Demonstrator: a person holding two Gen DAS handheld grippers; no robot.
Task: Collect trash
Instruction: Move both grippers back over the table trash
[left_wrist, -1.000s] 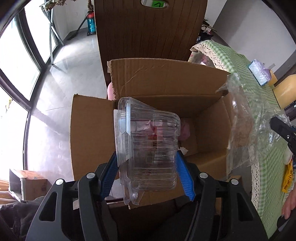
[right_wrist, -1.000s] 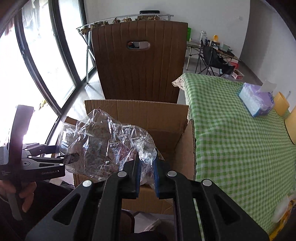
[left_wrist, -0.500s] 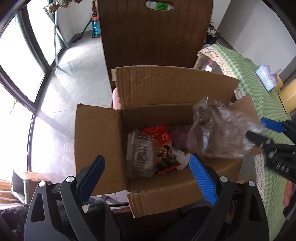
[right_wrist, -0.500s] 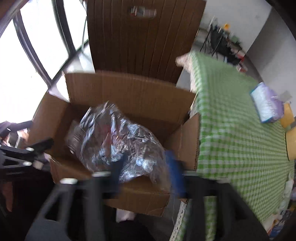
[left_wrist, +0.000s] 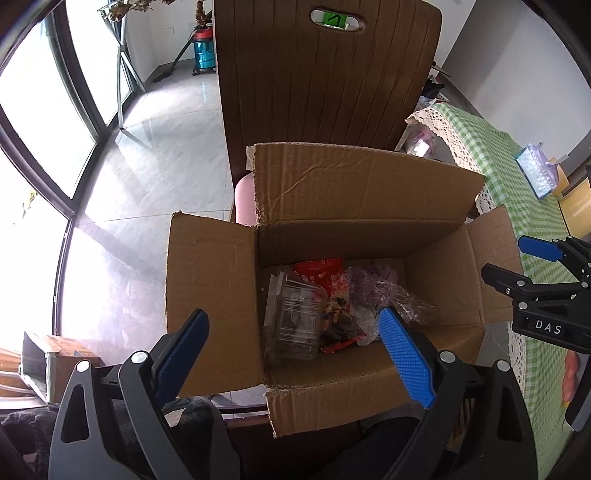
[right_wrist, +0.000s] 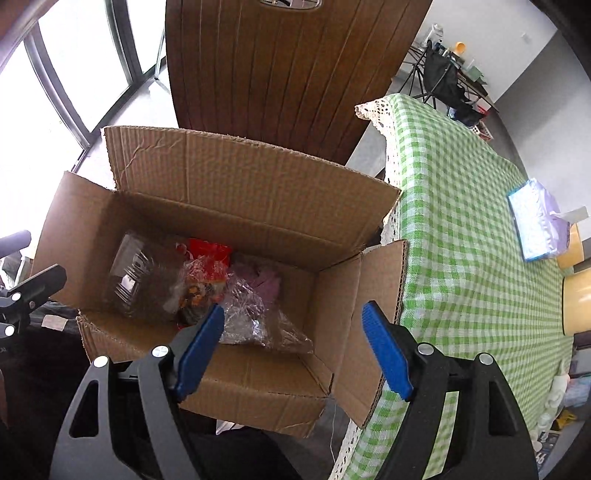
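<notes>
White letters "DAS" on right tongs (left_wrist: 532, 266), other print unreadable

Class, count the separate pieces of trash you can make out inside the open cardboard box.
4: clear clamshell container at the left, red snack wrapper beside it, crumpled clear bag right of that, purple item behind. More may lie underneath.

Both wrist views angled down, close above the cardboard box (left_wrist: 332, 229) (right_wrist: 240, 199); box interior shared, left and right offset.

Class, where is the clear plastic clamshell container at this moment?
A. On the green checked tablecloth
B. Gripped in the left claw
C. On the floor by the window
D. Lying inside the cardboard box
D: the clear plastic clamshell container lies inside the cardboard box, and both claws are open.
</notes>
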